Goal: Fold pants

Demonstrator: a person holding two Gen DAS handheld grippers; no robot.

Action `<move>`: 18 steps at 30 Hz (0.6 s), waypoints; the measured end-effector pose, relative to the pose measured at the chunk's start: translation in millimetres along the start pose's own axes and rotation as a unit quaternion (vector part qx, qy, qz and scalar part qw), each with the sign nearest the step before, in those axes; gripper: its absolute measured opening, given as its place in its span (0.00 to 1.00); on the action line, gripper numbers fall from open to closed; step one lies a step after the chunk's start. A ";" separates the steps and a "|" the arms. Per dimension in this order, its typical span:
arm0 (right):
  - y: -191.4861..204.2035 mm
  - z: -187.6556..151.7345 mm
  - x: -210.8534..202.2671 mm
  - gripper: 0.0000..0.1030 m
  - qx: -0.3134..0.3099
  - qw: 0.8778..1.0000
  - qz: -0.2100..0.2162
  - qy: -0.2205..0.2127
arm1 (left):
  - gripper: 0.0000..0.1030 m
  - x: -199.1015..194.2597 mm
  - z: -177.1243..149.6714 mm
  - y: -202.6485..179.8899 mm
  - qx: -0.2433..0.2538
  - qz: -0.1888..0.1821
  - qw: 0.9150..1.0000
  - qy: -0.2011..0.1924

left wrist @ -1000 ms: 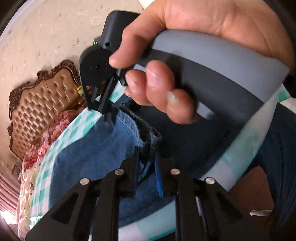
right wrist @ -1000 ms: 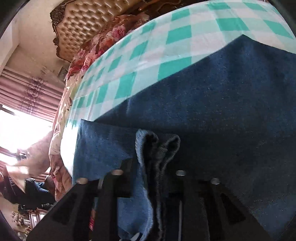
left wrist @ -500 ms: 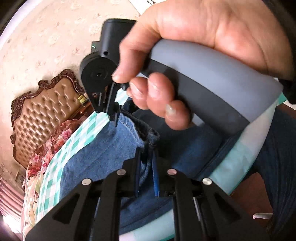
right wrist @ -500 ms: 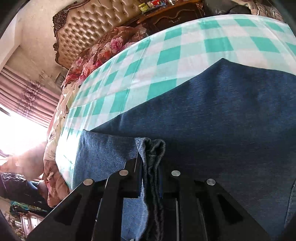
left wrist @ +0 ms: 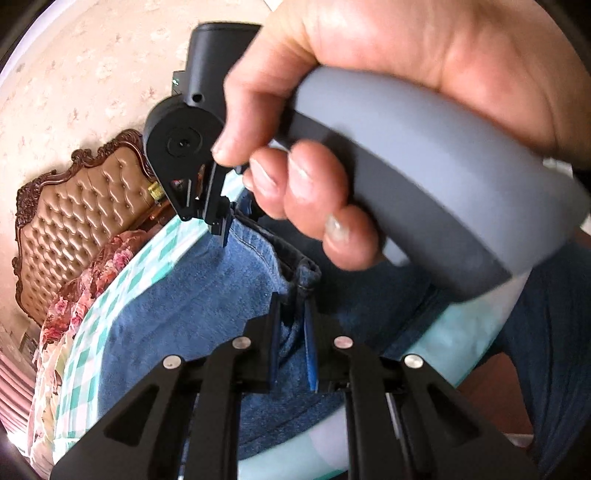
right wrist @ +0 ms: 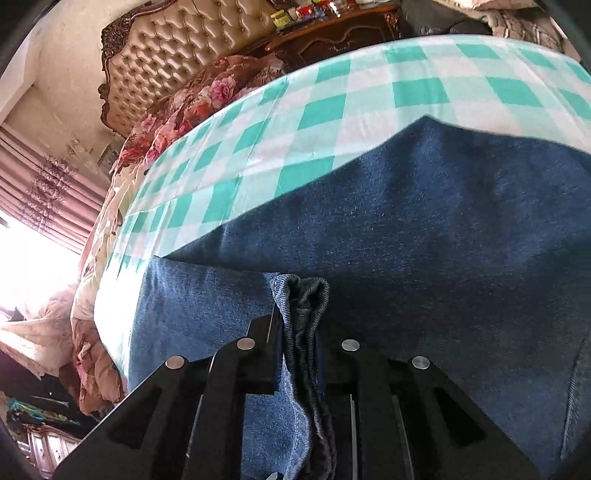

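Observation:
Blue denim pants lie spread on a green-and-white checked sheet. My right gripper is shut on a bunched hem of the pants, held above the flat part. My left gripper is shut on another edge of the same pants. In the left wrist view the right gripper shows close ahead, held by a hand, pinching the same raised edge.
A tufted tan headboard and a floral quilt lie at the far end of the bed. A dark wooden nightstand stands beside it. Curtains and a bright window are at the left.
Both grippers have lifted and carried the pinched pants edge farther over the bed. The right gripper's hand looms larger in the left wrist view. Both grips are unchanged.

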State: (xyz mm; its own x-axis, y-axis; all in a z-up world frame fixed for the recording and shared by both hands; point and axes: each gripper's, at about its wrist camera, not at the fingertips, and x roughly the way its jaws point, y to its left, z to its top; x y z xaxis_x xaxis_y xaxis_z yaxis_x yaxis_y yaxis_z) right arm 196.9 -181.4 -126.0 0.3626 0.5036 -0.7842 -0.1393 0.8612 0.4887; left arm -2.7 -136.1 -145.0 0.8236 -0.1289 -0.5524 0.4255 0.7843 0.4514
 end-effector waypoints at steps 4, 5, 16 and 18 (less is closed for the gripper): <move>-0.4 1.6 -3.6 0.14 -0.007 1.000 -0.013 -0.002 | 0.11 8.0 0.5 -4.2 -0.002 -0.012 1.000 0.007; -3.5 0.8 0.1 0.14 -0.003 1.000 -0.017 0.002 | 0.13 9.9 -0.5 -5.8 0.000 -0.015 1.000 0.007; 31.1 -26.1 -40.9 0.67 -0.090 0.970 -0.182 -0.131 | 0.51 -32.2 -44.5 158.1 -0.299 0.001 0.954 0.034; 50.4 -36.6 -42.0 0.74 -0.117 0.964 -0.193 -0.141 | 0.56 -8.7 -60.6 195.7 -0.345 0.011 0.934 0.087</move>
State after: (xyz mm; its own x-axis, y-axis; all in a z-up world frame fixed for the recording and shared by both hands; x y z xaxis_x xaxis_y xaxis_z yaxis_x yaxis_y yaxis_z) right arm 140.9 -156.7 -82.4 0.6604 0.1331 -0.7390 -0.1360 0.9891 0.0566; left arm 50.7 55.3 -94.4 0.7302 -0.0541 -0.6810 0.0156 0.9979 -0.0625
